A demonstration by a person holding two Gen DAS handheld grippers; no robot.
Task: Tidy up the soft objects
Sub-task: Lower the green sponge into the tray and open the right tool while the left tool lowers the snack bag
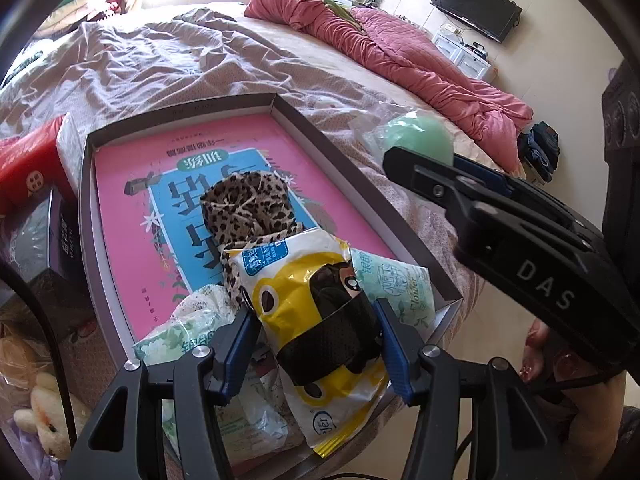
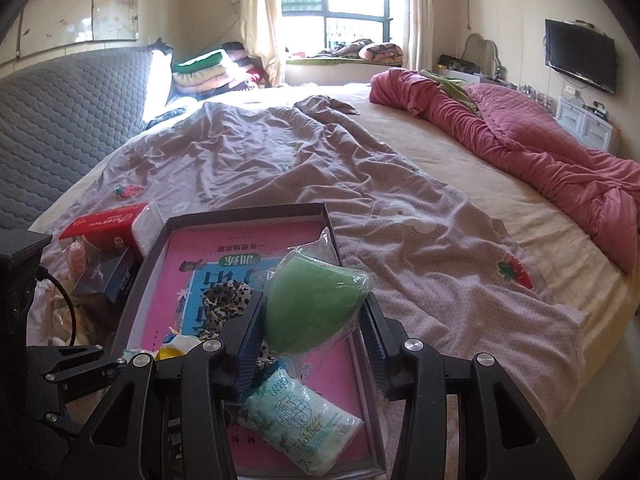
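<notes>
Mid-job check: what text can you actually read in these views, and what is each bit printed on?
"DAS": on the right tongs.
"Flower": on the mint tissue pack, among Chinese characters.
Large Chinese characters, upside down: on the pink book in the tray.
Red tissue box, dark box, yellow packet: print too small or blurred.

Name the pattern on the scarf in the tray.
Leopard print on the scarf; left wrist view shows it best.

Tray: grey rim, holding a pink book with a blue centre panel. Scarf: leopard print, tan and black. Packet: yellow and white with a black band. Tissue pack: pale green, white print. Sponge: green, in clear wrap. Box: red. Quilt: pink. Sheet: mauve with strawberries.
</notes>
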